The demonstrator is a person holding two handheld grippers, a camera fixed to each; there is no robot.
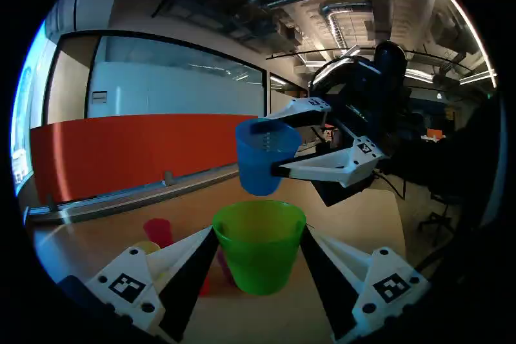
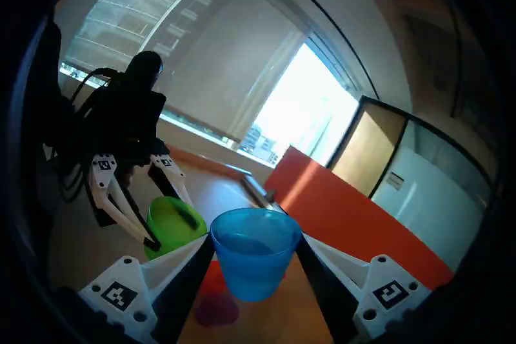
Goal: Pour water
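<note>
In the left gripper view, a green cup [image 1: 259, 250] is clamped between the two fingers of the left gripper [image 1: 258, 234], one finger pressed against each side of the cup wall. At 12 o'clock from it, higher and apart from it, a blue cup [image 1: 261, 163] is gripped from both sides by the right gripper [image 1: 267, 147], which is reached in from 3 o'clock. The blue cup is seen slightly tilted, with its rim clear of the green rim. At 9 o'clock from the green cup, a red cup [image 1: 158, 231] is stood on the wooden surface [image 1: 361, 215], and a yellow cup [image 1: 147, 248] is placed just beside it. An orange panel [image 1: 129, 150] is seen beyond the far edge of the surface.

In the right gripper view, the blue cup [image 2: 255, 266] is held at 6 o'clock between the right gripper's [image 2: 255, 247] fingers, and a liquid level can be made out inside it. At 10 o'clock from it, the green cup [image 2: 171, 224] is seen gripped by the left gripper [image 2: 173, 233], its opening turned toward the camera. Whether the green cup is rested on the surface cannot be told.
</note>
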